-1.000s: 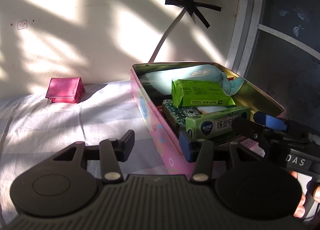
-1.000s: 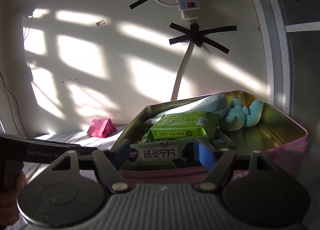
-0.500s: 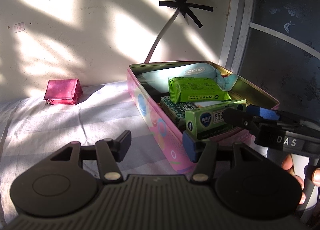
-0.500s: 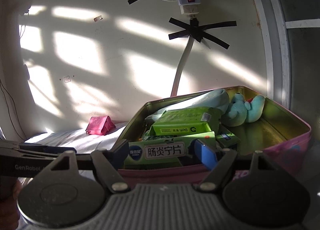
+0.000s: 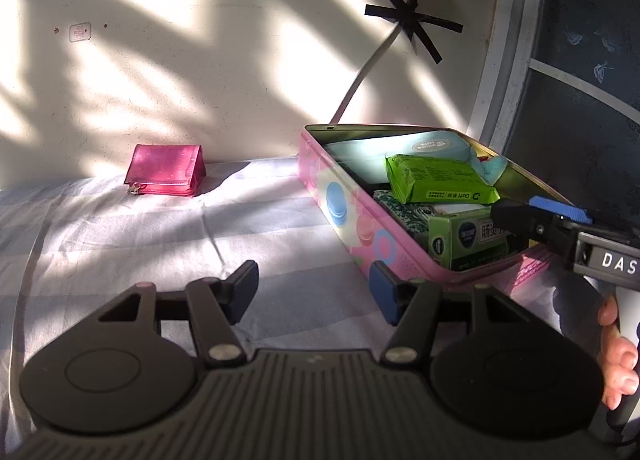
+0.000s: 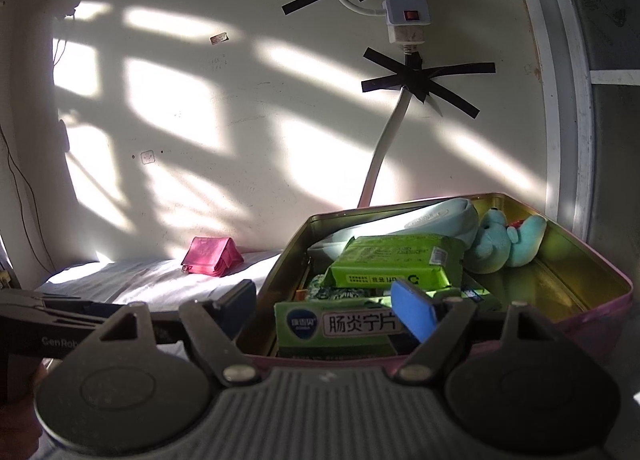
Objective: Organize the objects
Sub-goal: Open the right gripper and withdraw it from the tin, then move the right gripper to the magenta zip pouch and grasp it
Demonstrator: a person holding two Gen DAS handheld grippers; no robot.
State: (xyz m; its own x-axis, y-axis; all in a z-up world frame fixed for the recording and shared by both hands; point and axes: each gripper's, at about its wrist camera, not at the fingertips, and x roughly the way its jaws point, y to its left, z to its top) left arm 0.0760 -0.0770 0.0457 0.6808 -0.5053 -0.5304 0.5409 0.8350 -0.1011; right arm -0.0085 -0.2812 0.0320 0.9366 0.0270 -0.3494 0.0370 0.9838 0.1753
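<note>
Far left, against the sunlit wall, the pink pouch (image 5: 165, 169) lies alone on the striped bed sheet (image 5: 120, 228), well apart from everything else. It looks soft and light, likely to sag, so you would pinch it across its folded top edge rather than the glossy face.

Your left gripper (image 5: 313, 287) hovers over the sheet with its fingers spread and nothing between them.

To its right stands the pink tin (image 5: 352, 220), open and crowded: a green wipes pack (image 6: 394, 266) on top, a teal plush bear (image 6: 506, 238) at the back, and a green medicine box (image 6: 340, 326) at the near wall.

Your right gripper (image 6: 328, 310) reaches over the tin's near rim, fingers spread either side of that stiff, light carton; take it across its long flat faces.
</note>
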